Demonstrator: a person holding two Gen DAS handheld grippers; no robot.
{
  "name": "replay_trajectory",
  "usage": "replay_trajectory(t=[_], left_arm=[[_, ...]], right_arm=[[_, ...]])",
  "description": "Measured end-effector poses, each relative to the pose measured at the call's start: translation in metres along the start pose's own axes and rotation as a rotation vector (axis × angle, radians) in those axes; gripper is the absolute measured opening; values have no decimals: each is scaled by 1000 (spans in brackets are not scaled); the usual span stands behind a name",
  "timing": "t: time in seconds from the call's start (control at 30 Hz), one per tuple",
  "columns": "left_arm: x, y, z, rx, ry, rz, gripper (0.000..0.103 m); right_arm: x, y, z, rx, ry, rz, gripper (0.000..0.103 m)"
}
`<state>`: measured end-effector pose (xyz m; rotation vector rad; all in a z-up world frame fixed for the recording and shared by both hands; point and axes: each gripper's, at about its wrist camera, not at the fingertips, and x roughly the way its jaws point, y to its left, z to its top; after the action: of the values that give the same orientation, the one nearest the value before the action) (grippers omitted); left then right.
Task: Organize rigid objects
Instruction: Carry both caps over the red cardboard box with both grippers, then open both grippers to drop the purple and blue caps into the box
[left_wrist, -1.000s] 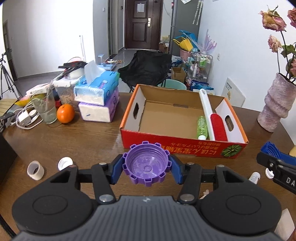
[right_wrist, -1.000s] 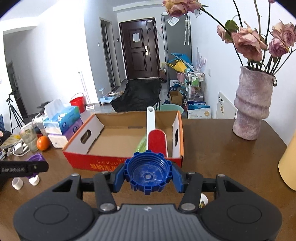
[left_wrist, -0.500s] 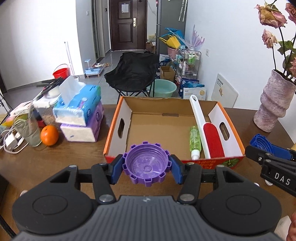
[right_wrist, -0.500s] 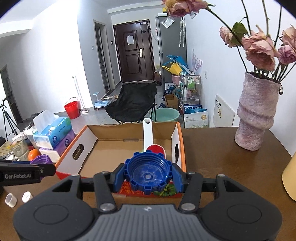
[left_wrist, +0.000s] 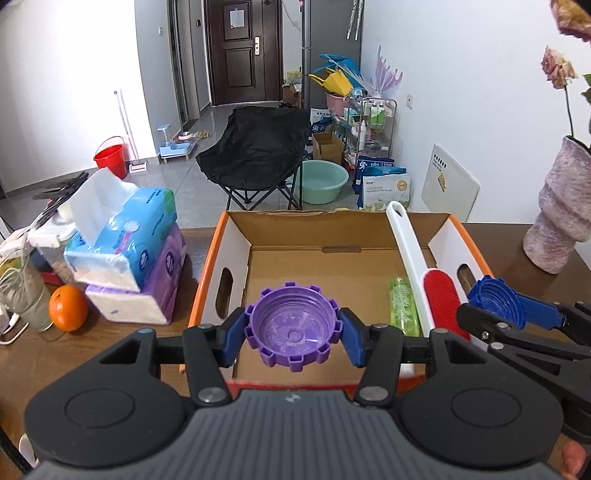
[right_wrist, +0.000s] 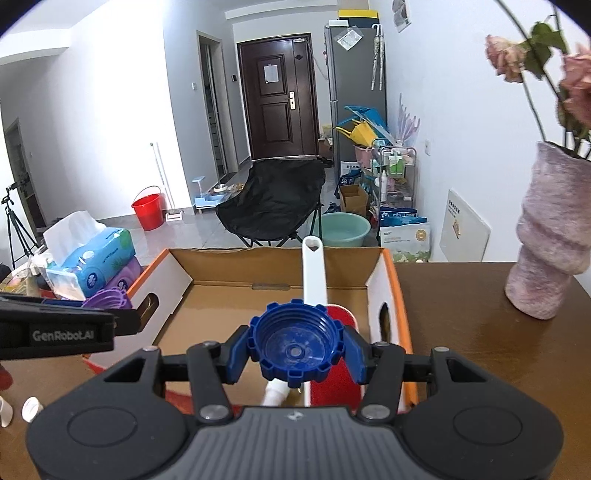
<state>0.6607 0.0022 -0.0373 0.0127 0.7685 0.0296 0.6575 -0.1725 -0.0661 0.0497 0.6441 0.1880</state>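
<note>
- Purple ridged cap (left_wrist: 294, 329), open side toward the camera, pinched between the blue pads of the left gripper (left_wrist: 294, 332); hovering over the near left part of the cardboard box (left_wrist: 321, 266).
- Blue cap (right_wrist: 296, 345) of the same ridged kind, clamped the same way in the right gripper (right_wrist: 296, 349), hanging over the near right part of the box, above the red pad of the lint brush (right_wrist: 334, 384).
- Only in the left view: green bottle (left_wrist: 402, 302) lying flat on the box floor just beside the brush's white handle (left_wrist: 404, 236); orange (left_wrist: 69, 307) and a glass (left_wrist: 26, 295) on the table at far left; a fingertip at the lower right corner.
- Only in the right view: two small white caps (right_wrist: 31, 408) on the wooden table (right_wrist: 480, 332) outside the box's left wall; a tripod by the far left wall; a wide bare stretch of table between box and vase (right_wrist: 550, 243).
- In both views: stacked tissue packs (left_wrist: 129, 251) left of the box, near but not touching it as far as can be told.
- Box floor bare across its left and middle, brush and bottle crowded against the right wall.
- Brush handle leaning up over the far rim, poking above the edge.
- Orange-edged side walls with hand slots rising on both flanks; near wall mostly hidden under the gripper bodies.
- Grippers side by side, close, the right one's fingers reaching into the left view at its right edge.
</note>
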Motion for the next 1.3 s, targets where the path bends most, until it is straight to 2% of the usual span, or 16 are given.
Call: replay_trajectory(t=[0.43, 1.0, 1.07, 1.17, 1.3], left_arm=[[54, 10, 14, 14, 11, 9, 55], [95, 23, 21, 56, 9, 6, 55], [98, 24, 20, 57, 11, 10, 57], [99, 27, 19, 56, 8, 17, 70], [98, 31, 16, 46, 8, 25, 81]], right_arm=[[53, 15, 5, -42, 27, 18, 52], [99, 30, 9, -95, 50, 9, 52], [103, 31, 9, -101, 56, 5, 52], [106, 30, 9, -106, 61, -11, 53], [103, 27, 9, -104, 60, -29, 70]])
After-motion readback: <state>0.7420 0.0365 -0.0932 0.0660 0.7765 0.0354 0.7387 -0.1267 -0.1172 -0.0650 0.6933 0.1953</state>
